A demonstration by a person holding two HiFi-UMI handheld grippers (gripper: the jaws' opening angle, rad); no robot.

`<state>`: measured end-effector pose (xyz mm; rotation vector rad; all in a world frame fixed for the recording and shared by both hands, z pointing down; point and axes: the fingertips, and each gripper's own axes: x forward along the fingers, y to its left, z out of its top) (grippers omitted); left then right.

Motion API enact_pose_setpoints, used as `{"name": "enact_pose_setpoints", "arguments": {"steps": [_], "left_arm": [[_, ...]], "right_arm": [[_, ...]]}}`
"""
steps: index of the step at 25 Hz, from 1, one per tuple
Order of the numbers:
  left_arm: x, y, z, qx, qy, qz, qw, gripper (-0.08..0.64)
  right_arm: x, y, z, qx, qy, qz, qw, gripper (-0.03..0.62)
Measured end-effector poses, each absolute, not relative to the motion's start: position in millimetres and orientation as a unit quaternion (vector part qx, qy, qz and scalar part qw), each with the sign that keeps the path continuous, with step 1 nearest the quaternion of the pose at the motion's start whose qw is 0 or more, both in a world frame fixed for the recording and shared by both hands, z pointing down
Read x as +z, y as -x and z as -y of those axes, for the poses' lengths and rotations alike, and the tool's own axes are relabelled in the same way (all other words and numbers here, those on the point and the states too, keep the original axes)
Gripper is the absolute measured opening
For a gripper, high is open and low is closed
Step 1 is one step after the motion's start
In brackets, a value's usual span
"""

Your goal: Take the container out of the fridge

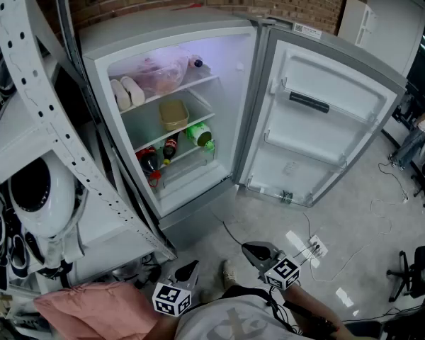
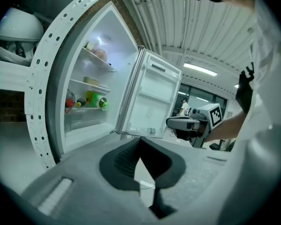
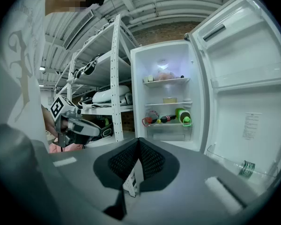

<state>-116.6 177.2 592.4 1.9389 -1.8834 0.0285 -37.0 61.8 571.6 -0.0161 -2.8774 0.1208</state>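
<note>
Fridge top, head view only

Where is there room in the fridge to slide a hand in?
The middle shelf is barest: open room left of the tan container and some to its right. The top shelf is crowded by a bag and two white things. Below, bottles lie side by side. The door shelves look nearly bare.
</note>
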Motion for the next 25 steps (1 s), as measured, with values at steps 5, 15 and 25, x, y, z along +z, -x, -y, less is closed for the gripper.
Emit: {"name": "enact_pose_setpoints", "arguments": {"steps": [5, 15, 25], "left_arm": [[594, 105, -176, 0.01, -0.709, 0.671, 0.218, 0.003], [596, 81, -161, 0.017, -0.732, 0.645, 0.219, 0.003], [599, 65, -147, 0.026, -0.739, 0.634, 0.226, 0.002]], "right_arm": [[569, 25, -64, 0.042, -0.003, 0.991, 0.126, 0.008], [569, -6, -55, 0.052, -0.042, 0.991, 0.115, 0.008], [576, -22, -39, 0.068, -0.063, 0.989, 0.116, 0.008]]}}
